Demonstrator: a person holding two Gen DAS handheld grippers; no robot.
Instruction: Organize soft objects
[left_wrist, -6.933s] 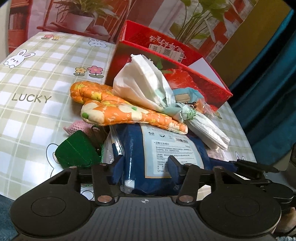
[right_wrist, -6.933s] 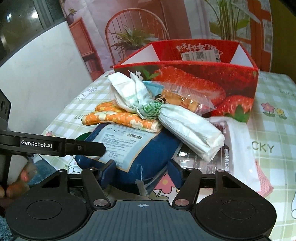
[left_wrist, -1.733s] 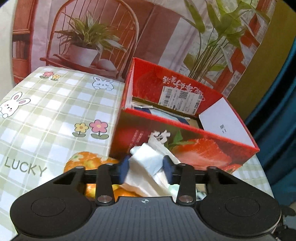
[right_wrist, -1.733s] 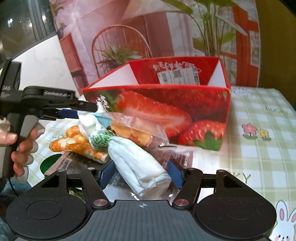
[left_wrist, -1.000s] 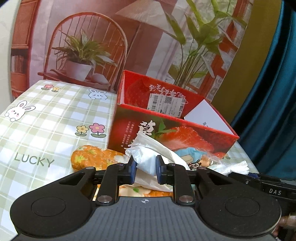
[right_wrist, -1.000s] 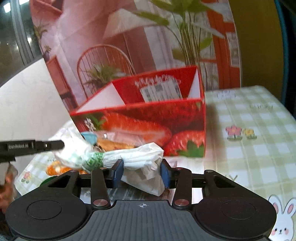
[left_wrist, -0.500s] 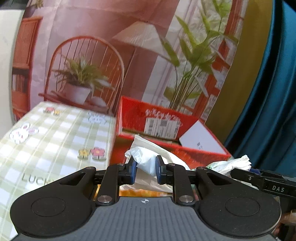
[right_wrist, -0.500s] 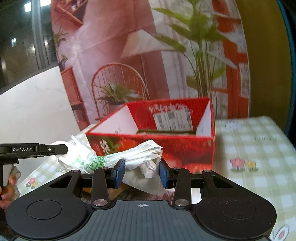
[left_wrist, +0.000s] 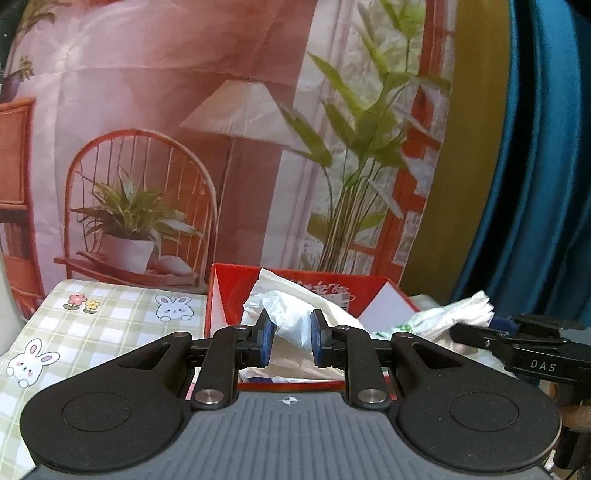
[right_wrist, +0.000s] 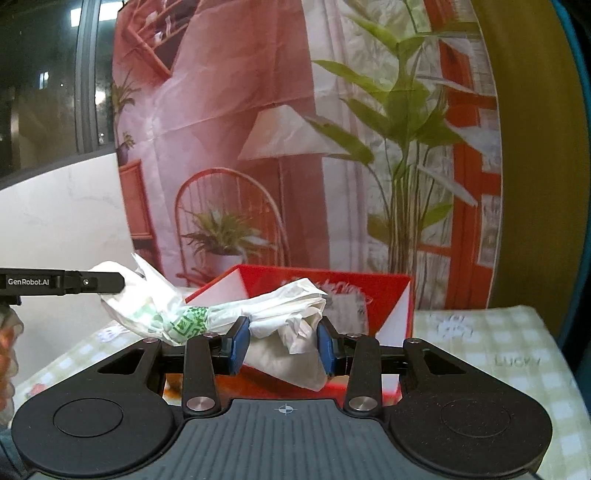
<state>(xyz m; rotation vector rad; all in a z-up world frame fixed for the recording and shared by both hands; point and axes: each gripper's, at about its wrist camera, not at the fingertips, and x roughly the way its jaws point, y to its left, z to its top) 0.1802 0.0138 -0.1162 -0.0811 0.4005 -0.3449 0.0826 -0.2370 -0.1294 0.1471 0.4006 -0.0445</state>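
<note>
A white plastic-wrapped soft bundle with a green band (right_wrist: 192, 319) hangs in the air between both grippers. My left gripper (left_wrist: 289, 341) is shut on one end of the bundle (left_wrist: 291, 325). My right gripper (right_wrist: 282, 349) is shut on the other end (right_wrist: 291, 314). The bundle is level with the rim of the red strawberry box (right_wrist: 391, 291), just in front of it. The box (left_wrist: 229, 291) is open at the top and holds flat packets. The right gripper also shows in the left wrist view (left_wrist: 491, 325) and the left gripper in the right wrist view (right_wrist: 122, 282).
The box stands on a green checked tablecloth with rabbits and flowers (left_wrist: 110, 314), also seen at the right (right_wrist: 498, 354). A printed backdrop hangs behind. A blue curtain (left_wrist: 535, 184) is at the right. The other soft objects are hidden below the grippers.
Both grippers have lifted the white bundle higher and nearer to the box; its rim now sits at finger height. Earlier both closed on the bundle's two ends on the pile.
</note>
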